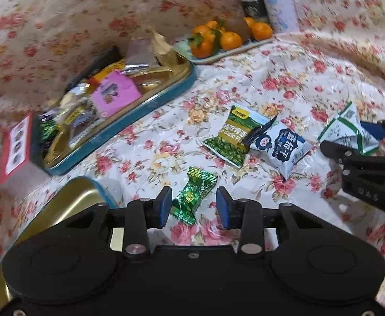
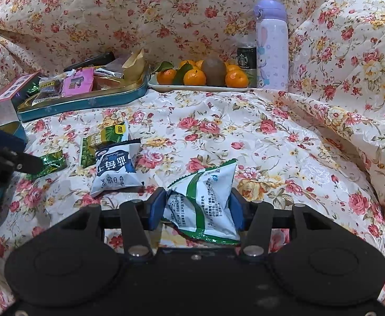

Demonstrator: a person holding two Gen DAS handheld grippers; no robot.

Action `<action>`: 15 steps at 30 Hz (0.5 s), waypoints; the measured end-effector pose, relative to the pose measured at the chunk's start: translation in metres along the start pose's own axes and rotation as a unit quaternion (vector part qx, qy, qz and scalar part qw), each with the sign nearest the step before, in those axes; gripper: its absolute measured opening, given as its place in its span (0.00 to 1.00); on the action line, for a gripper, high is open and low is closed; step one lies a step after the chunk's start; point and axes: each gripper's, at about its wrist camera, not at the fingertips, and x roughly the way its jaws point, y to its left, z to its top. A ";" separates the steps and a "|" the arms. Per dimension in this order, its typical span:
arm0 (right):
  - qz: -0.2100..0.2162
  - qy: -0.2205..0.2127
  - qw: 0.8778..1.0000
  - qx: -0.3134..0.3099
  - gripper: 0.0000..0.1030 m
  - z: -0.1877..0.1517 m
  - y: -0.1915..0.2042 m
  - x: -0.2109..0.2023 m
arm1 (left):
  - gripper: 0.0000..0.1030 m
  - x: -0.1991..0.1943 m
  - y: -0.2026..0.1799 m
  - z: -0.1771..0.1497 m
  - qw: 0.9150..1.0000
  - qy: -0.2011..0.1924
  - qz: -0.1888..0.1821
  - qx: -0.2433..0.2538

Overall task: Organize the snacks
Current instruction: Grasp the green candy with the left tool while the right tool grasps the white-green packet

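between open fingers [image 2: 157, 205], white-green packet [image 2: 205, 200]

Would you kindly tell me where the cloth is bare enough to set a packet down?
Bare cloth lies right of the white-and-green packet, below the fruit plate. Crowded: the tin tray and the packets on the left.

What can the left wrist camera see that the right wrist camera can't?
Only the left wrist view shows the whole empty gold tin lid by the left tongs, which are open around the shiny green candy.

Only the right wrist view shows the purple bottle's cap and the green mermaid logo on the dark can.

Both show the teal snack tin, the oranges, the blue-and-white packet, and the white-and-green packet between the right tongs.
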 end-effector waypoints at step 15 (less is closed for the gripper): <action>0.007 0.005 1.000 0.002 0.53 0.002 -0.001 0.001 | 0.46 0.030 0.010 0.009 0.997 0.035 -0.037 0.054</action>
